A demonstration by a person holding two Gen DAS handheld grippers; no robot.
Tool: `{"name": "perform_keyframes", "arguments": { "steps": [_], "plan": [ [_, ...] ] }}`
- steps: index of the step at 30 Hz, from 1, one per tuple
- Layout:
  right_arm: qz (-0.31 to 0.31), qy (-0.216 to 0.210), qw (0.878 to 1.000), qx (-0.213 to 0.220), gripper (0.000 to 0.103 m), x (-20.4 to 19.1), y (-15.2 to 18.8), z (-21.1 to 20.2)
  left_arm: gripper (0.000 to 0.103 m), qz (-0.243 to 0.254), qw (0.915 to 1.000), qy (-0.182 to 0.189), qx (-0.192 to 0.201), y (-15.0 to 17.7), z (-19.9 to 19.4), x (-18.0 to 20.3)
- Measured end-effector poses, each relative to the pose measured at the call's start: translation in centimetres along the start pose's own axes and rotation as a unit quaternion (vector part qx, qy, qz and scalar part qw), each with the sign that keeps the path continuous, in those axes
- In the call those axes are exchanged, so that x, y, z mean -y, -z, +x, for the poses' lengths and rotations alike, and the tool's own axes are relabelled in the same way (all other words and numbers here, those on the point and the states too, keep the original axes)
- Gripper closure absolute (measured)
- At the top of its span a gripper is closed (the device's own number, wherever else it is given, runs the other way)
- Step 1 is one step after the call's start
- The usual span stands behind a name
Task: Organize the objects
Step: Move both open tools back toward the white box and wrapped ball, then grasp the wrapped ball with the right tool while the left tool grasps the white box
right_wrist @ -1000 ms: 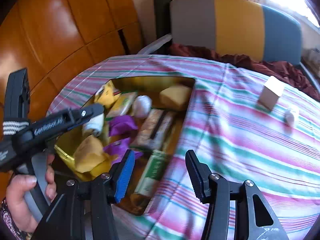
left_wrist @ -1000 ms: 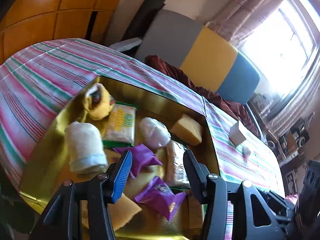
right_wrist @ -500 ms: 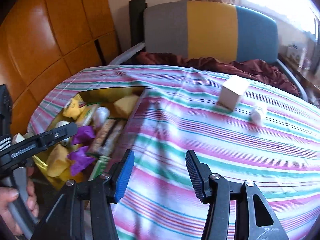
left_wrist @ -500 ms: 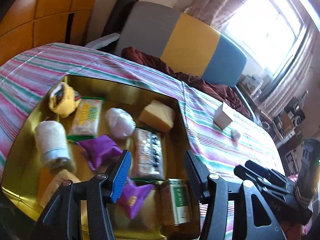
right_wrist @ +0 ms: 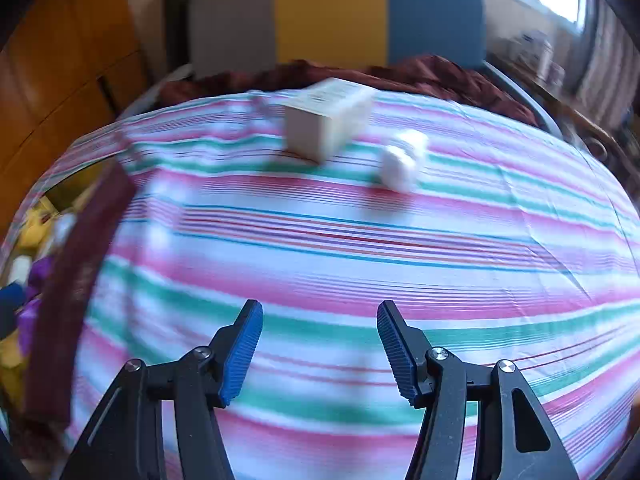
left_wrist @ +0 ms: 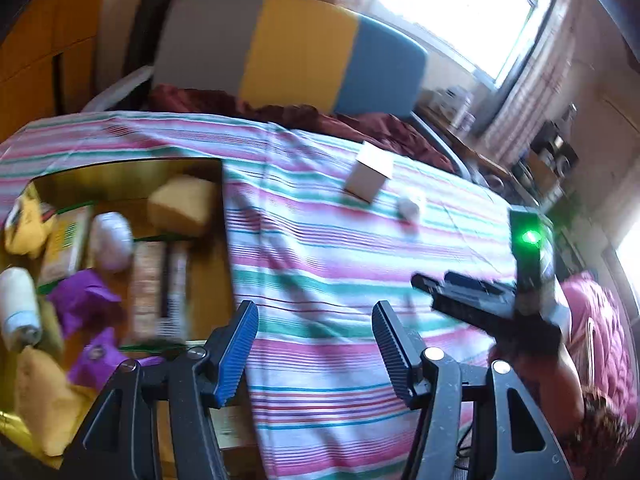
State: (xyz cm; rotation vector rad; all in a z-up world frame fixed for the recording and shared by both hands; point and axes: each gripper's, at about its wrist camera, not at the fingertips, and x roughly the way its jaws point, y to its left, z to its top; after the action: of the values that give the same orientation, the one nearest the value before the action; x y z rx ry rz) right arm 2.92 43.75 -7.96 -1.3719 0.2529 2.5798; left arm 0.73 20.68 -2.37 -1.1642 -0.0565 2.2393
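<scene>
Two claws show in the left wrist view. The left claw (left_wrist: pixel 314 344) hangs released above the striped tablecloth (left_wrist: pixel 320 264), its jaws wide apart with nothing between them, just right of the gold tray (left_wrist: pixel 120 168). The tray sits on the table at the left and holds a tan block (left_wrist: pixel 182 210), a pale round bundle (left_wrist: pixel 110 246), a long snack packet (left_wrist: pixel 158 288), purple wrappers (left_wrist: pixel 82 300), a white roll (left_wrist: pixel 18 310) and yellow items (left_wrist: pixel 28 228). Well apart from the tray, a white box (left_wrist: pixel 370 172) stands on the cloth toward the far side, with a small white ball (left_wrist: pixel 409 208) just beside it on the right. At the right edge the right claw (left_wrist: pixel 472 300) appears side-on with a green light above it; from here I cannot tell how its jaws stand. Behind the table stands a grey, yellow and blue headboard (left_wrist: pixel 296 48).

In the right wrist view, the right claw (right_wrist: pixel 320 350) is released, jaws spread and empty over the tablecloth (right_wrist: pixel 360 240). The white box (right_wrist: pixel 326 122) lies ahead, blurred, with the white ball (right_wrist: pixel 400 162) near its right side. The tray's edge (right_wrist: pixel 68 188) and blurred contents show at the far left, partly behind a dark reddish strip (right_wrist: pixel 76 280) that is too blurred to identify.
</scene>
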Motion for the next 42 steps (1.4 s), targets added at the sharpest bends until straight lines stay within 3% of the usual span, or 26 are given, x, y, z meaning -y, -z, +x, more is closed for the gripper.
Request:
{"name": "perform_keyframes", "arguments": {
  "steps": [6, 12, 17, 18, 19, 24, 31, 36, 42],
  "plan": [
    [0.04, 0.012, 0.999, 0.032, 0.042, 4.5, -2.4, 1.9, 0.043, 0.033, 0.999, 0.015, -0.028, 0.9, 1.5, 2.6],
    [0.049, -0.007, 0.996, 0.074, 0.042, 5.8, -6.8, 3.8, 0.043, 0.048, 0.9977, 0.019, -0.045, 1.6, 2.0, 3.9],
    [0.059, -0.007, 0.995, 0.078, 0.042, 5.9, -9.4, 6.5, 0.043, 0.065, 0.9962, 0.017, -0.056, 1.8, 2.2, 4.5],
    [0.055, -0.002, 0.996, 0.074, 0.047, 5.8, -9.6, 7.0, 0.043, 0.067, 0.996, 0.016, -0.057, 1.9, 2.3, 4.6],
    [0.055, 0.0, 0.996, 0.067, 0.058, 5.8, -9.7, 7.5, 0.043, 0.069, 0.9958, 0.016, -0.058, 1.8, 2.5, 4.7],
    [0.071, -0.009, 0.995, 0.073, 0.065, 6.6, -9.4, 7.8, 0.043, 0.068, 0.9958, 0.016, -0.06, 1.4, 3.5, 5.2],
    [0.095, 0.027, 0.991, 0.091, 0.065, 7.8, -8.0, 6.1, 0.043, 0.068, 0.9949, 0.015, -0.073, 0.1, 5.4, 6.1],
    [0.134, 0.079, 0.985, 0.078, 0.065, 9.8, -6.7, 5.5, 0.043, 0.076, 0.9948, 0.007, -0.067, -2.0, 6.5, 6.6],
    [0.154, 0.072, 0.983, 0.076, 0.065, 10.9, -6.0, 5.5, 0.043, 0.086, 0.9955, -0.009, -0.038, -6.2, 9.1, 7.5]
  ]
}}
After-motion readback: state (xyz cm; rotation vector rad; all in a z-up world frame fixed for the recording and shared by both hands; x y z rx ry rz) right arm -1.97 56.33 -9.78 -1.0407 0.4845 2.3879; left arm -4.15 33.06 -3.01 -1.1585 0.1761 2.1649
